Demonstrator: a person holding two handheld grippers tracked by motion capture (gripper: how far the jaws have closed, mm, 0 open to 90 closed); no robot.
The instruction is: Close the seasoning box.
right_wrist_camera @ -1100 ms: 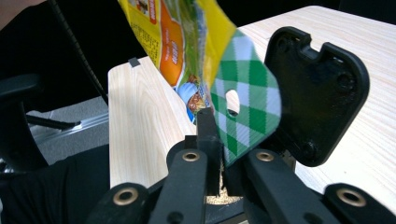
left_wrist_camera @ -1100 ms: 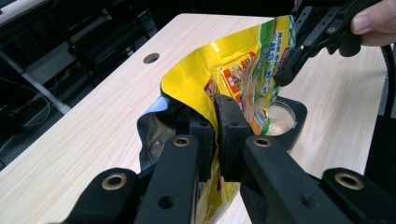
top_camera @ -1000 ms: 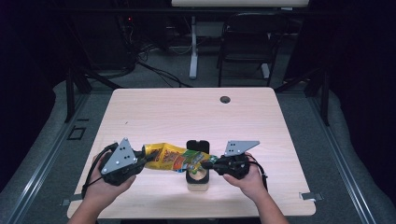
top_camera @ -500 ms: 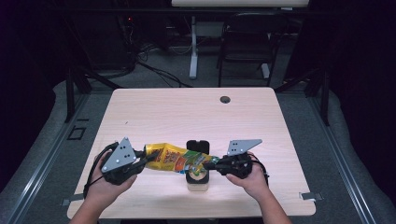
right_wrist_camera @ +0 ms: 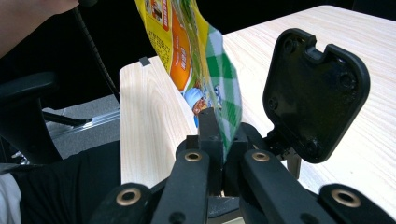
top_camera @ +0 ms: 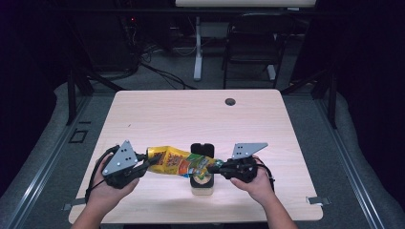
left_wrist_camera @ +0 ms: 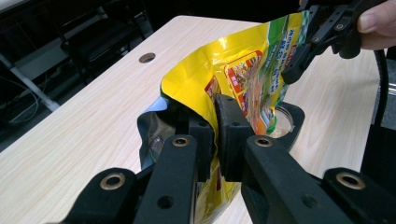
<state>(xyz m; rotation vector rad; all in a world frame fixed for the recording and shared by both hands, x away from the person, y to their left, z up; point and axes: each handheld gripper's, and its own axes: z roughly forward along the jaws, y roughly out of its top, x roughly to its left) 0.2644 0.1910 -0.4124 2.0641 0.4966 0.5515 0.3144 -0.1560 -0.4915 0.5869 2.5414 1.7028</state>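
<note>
A yellow printed food pouch (top_camera: pixel 174 161) hangs stretched between both grippers above the table's near middle. My left gripper (top_camera: pixel 145 162) is shut on its opened end, with the jaws pinching the yellow edge (left_wrist_camera: pixel 215 116). My right gripper (top_camera: pixel 213 168) is shut on the green checked corner (right_wrist_camera: pixel 219 130) of the other end. Under the pouch stands a small container (top_camera: pixel 201 183) with a grainy filling (left_wrist_camera: pixel 281 128). Its black hinged lid (right_wrist_camera: pixel 313 88) stands open. The left gripper view also shows the right gripper (left_wrist_camera: pixel 299 65) holding the far end.
The pale wooden table (top_camera: pixel 200 119) has a round cable hole (top_camera: pixel 230 101) near its far edge. Beyond that edge are a chair (top_camera: pixel 248 52) and a white desk leg (top_camera: pixel 197 47). Grey tape marks sit at the near corners.
</note>
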